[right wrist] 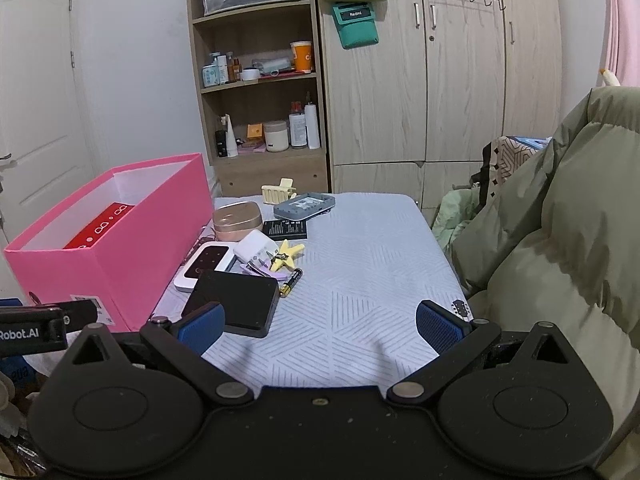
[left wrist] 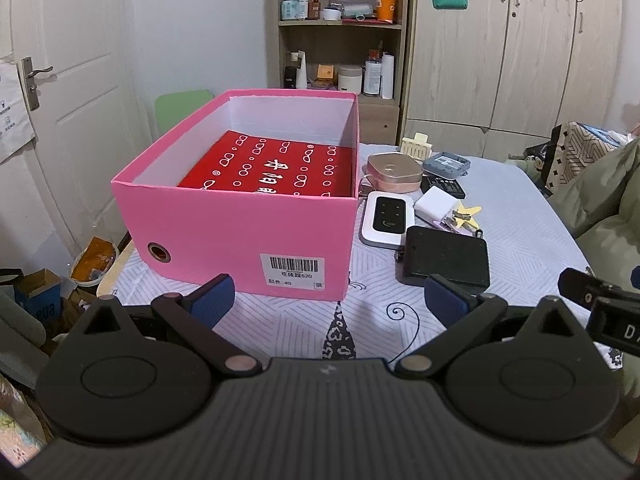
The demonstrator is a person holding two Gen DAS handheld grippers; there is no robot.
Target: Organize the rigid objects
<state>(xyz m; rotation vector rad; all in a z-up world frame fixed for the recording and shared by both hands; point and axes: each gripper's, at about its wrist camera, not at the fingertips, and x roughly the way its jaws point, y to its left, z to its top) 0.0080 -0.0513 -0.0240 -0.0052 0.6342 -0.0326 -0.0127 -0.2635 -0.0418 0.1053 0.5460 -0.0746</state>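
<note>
At about 11 o'clock from the left hand-held gripper (left wrist: 328, 300), the open pink box (left wrist: 240, 232) stands on the tabletop (left wrist: 520, 248), a red printed box (left wrist: 276, 168) lying flat inside it. The left hand-held gripper hovers with its jaws spread wide and nothing between them; the pink box's barcoded front wall is just beyond its left fingertip.

To the right of the pink box, at roughly 1 o'clock from the left hand-held gripper, the loose items cluster: a flat black box (left wrist: 446, 254) nearest, just past the right fingertip, then a white device with a black screen (left wrist: 387, 219), a white charger (left wrist: 435, 204), a rose-gold case (left wrist: 394, 172), a grey case (left wrist: 446, 164) and a cream hair clip (left wrist: 417, 146) farthest back.

The right hand-held gripper (right wrist: 320, 326) is likewise opened wide and empty above the tabletop. From it the black box sits at 11 o'clock, right beside the left fingertip, with a battery (right wrist: 291, 282) just beside the box's far right corner and a yellow star-shaped piece (right wrist: 288, 255) behind it. At 3 o'clock an olive padded jacket (right wrist: 560, 240) is heaped off the tabletop's edge.
</note>
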